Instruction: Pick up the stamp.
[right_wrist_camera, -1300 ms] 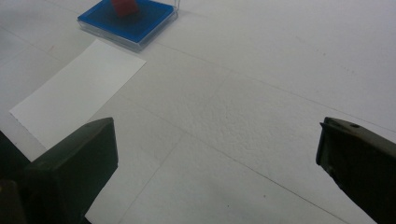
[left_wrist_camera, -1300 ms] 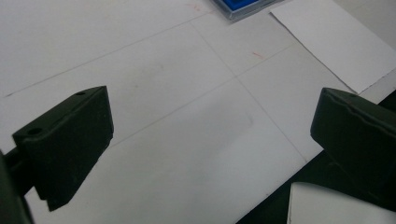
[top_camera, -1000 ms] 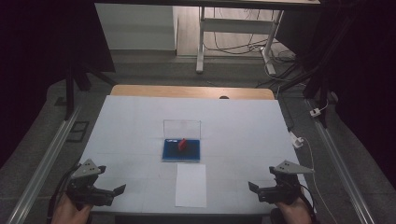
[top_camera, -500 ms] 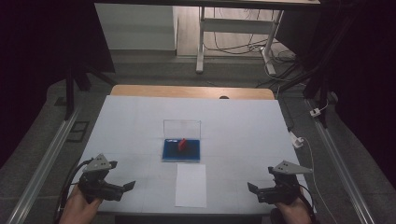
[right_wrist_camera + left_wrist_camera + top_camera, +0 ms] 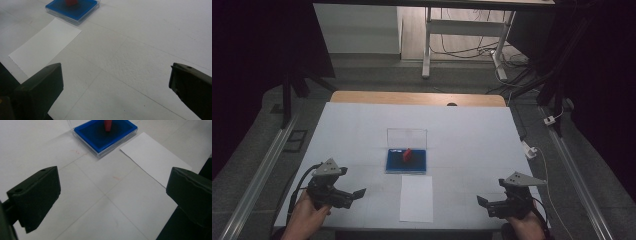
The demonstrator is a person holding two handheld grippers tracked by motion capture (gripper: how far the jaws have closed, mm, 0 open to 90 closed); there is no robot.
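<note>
One shallow blue square tray (image 5: 406,162) with a clear plastic lid standing open behind it (image 5: 407,137) sat near the middle of the white table (image 5: 472,135), slightly toward the near edge. One small red piece (image 5: 407,154) stood inside it; the left gripper view caught the tray (image 5: 105,135) and the foot of the red piece (image 5: 108,125) at the top edge. One white rectangular sheet of paper (image 5: 416,198) lay flat just in front of the tray, apart from it by a narrow strip of table, its short side near the near edge. Two black two-jaw grippers were in hand. The left gripper (image 5: 357,193) hung over the table near the near left corner, jaws spread wide with nothing between them, pointing toward the sheet. The right gripper (image 5: 481,201) hung near the near right corner, jaws likewise wide apart and empty, well clear of the sheet (image 5: 45,46) and the tray (image 5: 72,8).
</note>
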